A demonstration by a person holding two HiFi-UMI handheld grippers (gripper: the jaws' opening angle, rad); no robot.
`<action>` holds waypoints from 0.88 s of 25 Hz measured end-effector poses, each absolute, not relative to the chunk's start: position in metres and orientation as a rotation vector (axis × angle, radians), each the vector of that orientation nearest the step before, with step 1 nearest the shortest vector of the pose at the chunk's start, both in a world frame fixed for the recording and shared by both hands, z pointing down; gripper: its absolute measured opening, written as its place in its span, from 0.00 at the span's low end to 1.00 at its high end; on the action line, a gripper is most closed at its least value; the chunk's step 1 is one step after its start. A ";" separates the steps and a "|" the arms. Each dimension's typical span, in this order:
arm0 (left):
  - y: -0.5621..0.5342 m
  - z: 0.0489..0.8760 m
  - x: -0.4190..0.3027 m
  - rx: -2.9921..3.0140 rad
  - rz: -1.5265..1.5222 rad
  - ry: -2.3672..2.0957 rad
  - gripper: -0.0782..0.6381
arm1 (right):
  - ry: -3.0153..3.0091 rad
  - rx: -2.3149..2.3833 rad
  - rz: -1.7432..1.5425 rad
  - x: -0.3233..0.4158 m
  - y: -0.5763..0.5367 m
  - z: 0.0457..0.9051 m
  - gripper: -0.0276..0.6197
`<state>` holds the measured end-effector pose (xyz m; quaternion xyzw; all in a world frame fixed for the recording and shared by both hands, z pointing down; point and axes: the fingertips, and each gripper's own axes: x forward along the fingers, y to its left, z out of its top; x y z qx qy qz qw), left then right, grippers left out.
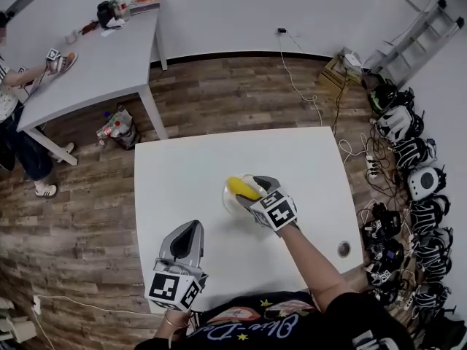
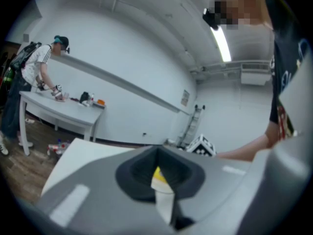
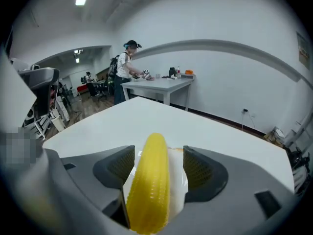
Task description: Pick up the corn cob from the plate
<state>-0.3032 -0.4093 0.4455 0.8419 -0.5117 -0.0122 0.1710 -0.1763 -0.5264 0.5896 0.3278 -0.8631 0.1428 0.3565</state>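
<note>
Right arm (image 1: 314,261) reaches forward over the counter (image 1: 182,173). Right gripper (image 1: 255,194) tilts down onto the plate (image 1: 229,202), jaws apart astride the corn (image 1: 243,189), not clamping it. Corn lies on the plate, mid-counter. Left gripper (image 1: 193,228) sits low at the near counter edge, pointing away, jaws together, empty. Right gripper view alone shows a gap between the corn (image 3: 151,185) and one pad. Left gripper view catches the right arm side-on

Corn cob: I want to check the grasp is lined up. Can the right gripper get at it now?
Probably yes. The right gripper has its jaws open on either side of the corn cob, which lies on the plate, and nothing else stands between them.
</note>
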 end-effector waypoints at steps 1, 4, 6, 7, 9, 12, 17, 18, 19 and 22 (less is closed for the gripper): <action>-0.411 0.449 -0.304 2.380 -0.038 -1.446 0.11 | -2.211 0.848 0.394 -0.175 -0.528 0.597 0.48; -0.416 0.450 -0.305 2.359 -0.079 -1.407 0.11 | -2.188 0.847 0.466 -0.177 -0.533 0.610 0.50; -0.416 0.449 -0.305 2.368 -0.091 -1.396 0.11 | -2.178 0.826 0.488 -0.181 -0.536 0.613 0.50; -0.416 0.450 -0.304 2.370 -0.096 -1.392 0.11 | -2.167 0.807 0.497 -0.183 -0.536 0.616 0.50; -0.413 0.451 -0.303 2.366 -0.111 -1.384 0.11 | -2.127 0.767 0.518 -0.184 -0.531 0.625 0.50; -0.409 0.453 -0.302 2.360 -0.118 -1.380 0.11 | -2.075 0.772 0.516 -0.180 -0.529 0.633 0.50; -0.402 0.449 -0.308 2.344 -0.125 -1.404 0.11 | -2.093 0.777 0.470 -0.181 -0.534 0.631 0.50; -0.401 0.449 -0.309 2.340 -0.126 -1.412 0.11 | -2.096 0.778 0.468 -0.180 -0.534 0.630 0.49; -0.399 0.449 -0.310 2.336 -0.128 -1.416 0.11 | -2.096 0.788 0.472 -0.179 -0.535 0.630 0.45; -0.393 0.446 -0.313 2.333 -0.142 -1.424 0.11 | -2.099 0.844 0.495 -0.169 -0.533 0.628 0.45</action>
